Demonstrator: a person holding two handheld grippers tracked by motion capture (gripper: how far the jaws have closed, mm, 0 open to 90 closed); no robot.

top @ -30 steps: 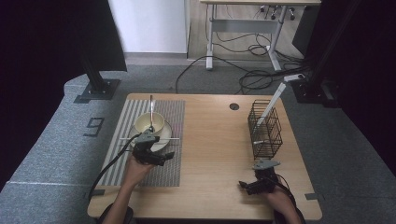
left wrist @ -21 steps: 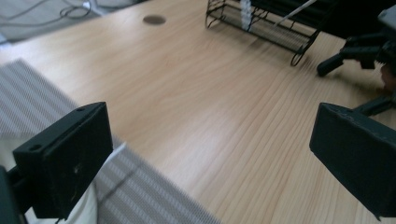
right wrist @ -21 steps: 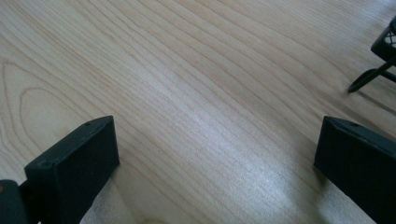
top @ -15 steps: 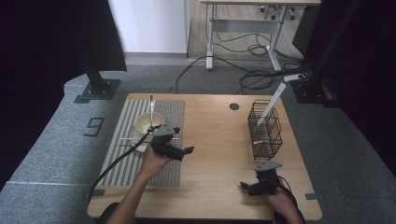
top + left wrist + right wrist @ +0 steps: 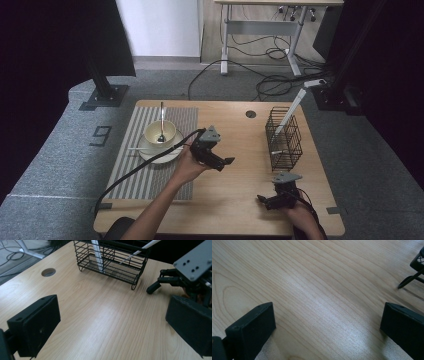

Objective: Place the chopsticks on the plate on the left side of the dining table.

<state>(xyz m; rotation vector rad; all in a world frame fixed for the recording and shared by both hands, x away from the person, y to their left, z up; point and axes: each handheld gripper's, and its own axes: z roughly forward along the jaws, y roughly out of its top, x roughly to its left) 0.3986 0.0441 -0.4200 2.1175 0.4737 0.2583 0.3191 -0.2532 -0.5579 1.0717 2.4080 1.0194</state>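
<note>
High view: the left gripper (image 5: 212, 152) now hangs over the bare wood at the middle of the bench (image 5: 235, 195), off the striped mat (image 5: 130, 165). A second ago it was down at the bowl (image 5: 160, 132) and saucer (image 5: 159, 151) on that mat; half a second ago it had lifted and begun to swing right. It has come away with nothing — its jaws stand spread wide, and the left gripper view looks between them at plain wood, with the wire basket (image 5: 112, 262) ahead and the right gripper (image 5: 175, 281) off to one side.

The bowl sits on its saucer with the spoon (image 5: 161, 120) standing in it, handle leaning toward the far edge, just as in both earlier pictures. A pale stick (image 5: 137, 149) lies across the saucer's left rim.

The right gripper (image 5: 272, 200) has not moved in that second: it rests low at the near right of the bench, jaws spread over bare wood, near the basket's foot (image 5: 405, 282).

My reading is that the work at the bowl is finished or paused, and the left arm's turn toward the basket, which holds white utensils (image 5: 290, 110), suggests that something there is the next thing to be fetched.
</note>
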